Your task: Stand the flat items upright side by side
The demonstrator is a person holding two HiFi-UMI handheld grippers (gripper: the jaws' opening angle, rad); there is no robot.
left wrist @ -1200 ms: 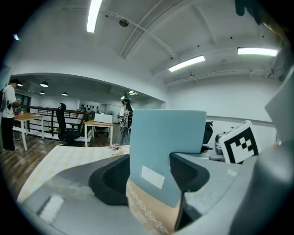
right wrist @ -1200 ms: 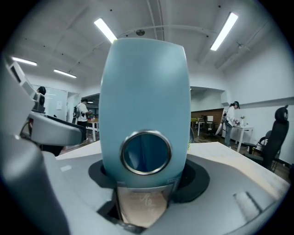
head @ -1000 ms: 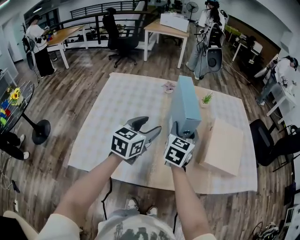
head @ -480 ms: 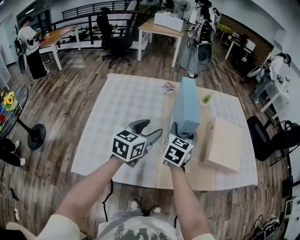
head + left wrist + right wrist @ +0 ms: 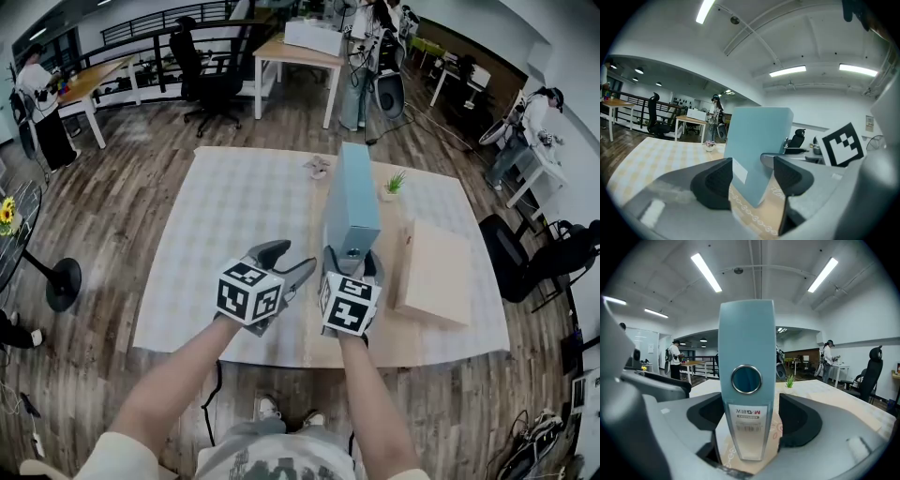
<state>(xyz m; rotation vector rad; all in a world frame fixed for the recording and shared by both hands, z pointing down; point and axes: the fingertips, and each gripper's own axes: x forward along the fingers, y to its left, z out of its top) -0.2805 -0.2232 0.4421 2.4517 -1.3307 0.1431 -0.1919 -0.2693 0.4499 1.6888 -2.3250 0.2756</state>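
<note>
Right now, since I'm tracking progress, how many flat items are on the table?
2: the blue file box stands upright in the middle of the table; the beige flat item lies flat to its right. None seems hidden.

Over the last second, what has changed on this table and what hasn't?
The right gripper has just been opening its jaws, letting go of the blue binder, whose spine is between them; it stays upright. The left gripper stays open and empty beside it; the tan box still lies flat.
</note>
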